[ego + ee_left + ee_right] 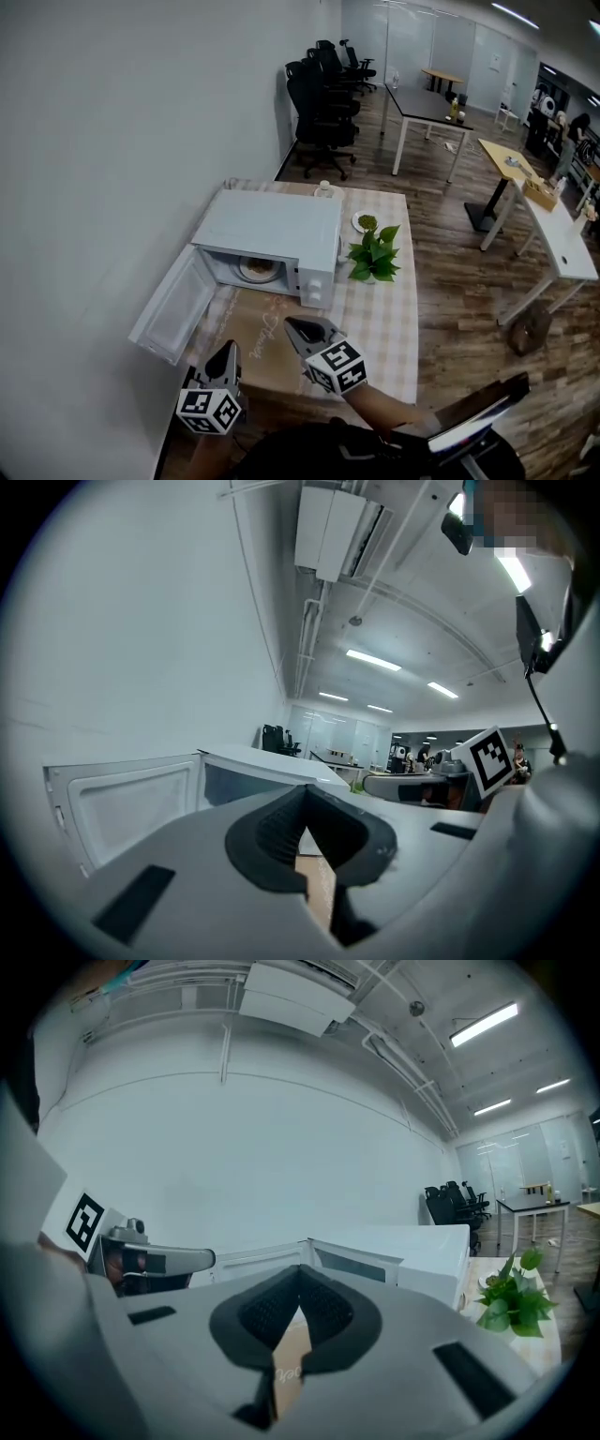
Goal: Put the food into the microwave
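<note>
Plate of food [259, 269] sits inside the microwave [272, 234], its door [173, 305] open toward 8 o'clock. Your left claw [228, 352] and right claw [302, 328] hang at 6 o'clock over the desk [384, 319], both pinched closed and empty, likely clearing the door's swing.

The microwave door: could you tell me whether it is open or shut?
Open: the door swings out leftward, and a plate shows inside the microwave.
</note>
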`<state>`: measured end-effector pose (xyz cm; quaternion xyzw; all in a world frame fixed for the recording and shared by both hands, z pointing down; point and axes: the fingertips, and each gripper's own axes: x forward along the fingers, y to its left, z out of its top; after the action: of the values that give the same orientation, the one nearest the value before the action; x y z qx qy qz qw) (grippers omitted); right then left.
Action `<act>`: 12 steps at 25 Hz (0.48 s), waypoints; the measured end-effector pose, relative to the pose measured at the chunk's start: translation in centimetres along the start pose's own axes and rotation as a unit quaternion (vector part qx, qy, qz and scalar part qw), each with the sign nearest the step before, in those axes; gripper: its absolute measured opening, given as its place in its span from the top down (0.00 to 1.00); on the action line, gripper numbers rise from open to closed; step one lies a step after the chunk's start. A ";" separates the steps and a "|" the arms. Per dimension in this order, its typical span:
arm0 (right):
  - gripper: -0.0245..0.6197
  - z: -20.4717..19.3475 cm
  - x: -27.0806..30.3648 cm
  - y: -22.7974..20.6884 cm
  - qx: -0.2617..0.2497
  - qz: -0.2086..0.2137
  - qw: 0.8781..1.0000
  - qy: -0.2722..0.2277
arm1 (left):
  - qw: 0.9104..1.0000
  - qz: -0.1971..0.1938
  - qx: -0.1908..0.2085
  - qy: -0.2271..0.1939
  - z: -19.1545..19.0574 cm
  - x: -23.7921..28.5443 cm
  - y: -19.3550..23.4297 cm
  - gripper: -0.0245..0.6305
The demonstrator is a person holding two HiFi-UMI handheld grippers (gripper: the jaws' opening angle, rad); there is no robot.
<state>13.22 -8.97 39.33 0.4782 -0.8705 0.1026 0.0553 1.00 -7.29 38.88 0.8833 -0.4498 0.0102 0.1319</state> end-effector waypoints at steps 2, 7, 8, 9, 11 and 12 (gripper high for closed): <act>0.95 0.2 0.0 -0.3 0.006 -0.001 1.000 -0.004 | 1.000 0.006 0.006 0.002 -0.1 -0.1 0.1 0.95; 0.95 1.2 0.0 -0.8 0.022 -0.004 1.000 -0.015 | 1.000 0.008 0.006 0.001 0.6 0.1 0.2 0.95; 0.95 1.2 0.1 -0.9 0.024 -0.005 1.000 -0.016 | 1.000 0.007 0.005 -0.001 0.7 0.2 0.1 0.95; 0.95 1.2 0.1 -1.0 0.023 -0.005 1.000 -0.016 | 1.000 0.007 0.005 -0.004 0.8 0.3 0.2 0.95; 0.95 1.1 0.4 -1.2 0.018 -0.009 1.000 -0.014 | 1.000 0.008 0.007 -0.008 0.8 0.6 0.5 0.95; 0.95 1.1 0.5 -1.3 0.016 -0.011 1.000 -0.012 | 1.000 0.009 0.008 -0.009 0.9 0.6 0.7 0.95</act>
<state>14.05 -10.32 38.49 0.4901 -0.8638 0.1102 0.0379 0.71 -8.34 38.28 0.8801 -0.4592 0.0074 0.1208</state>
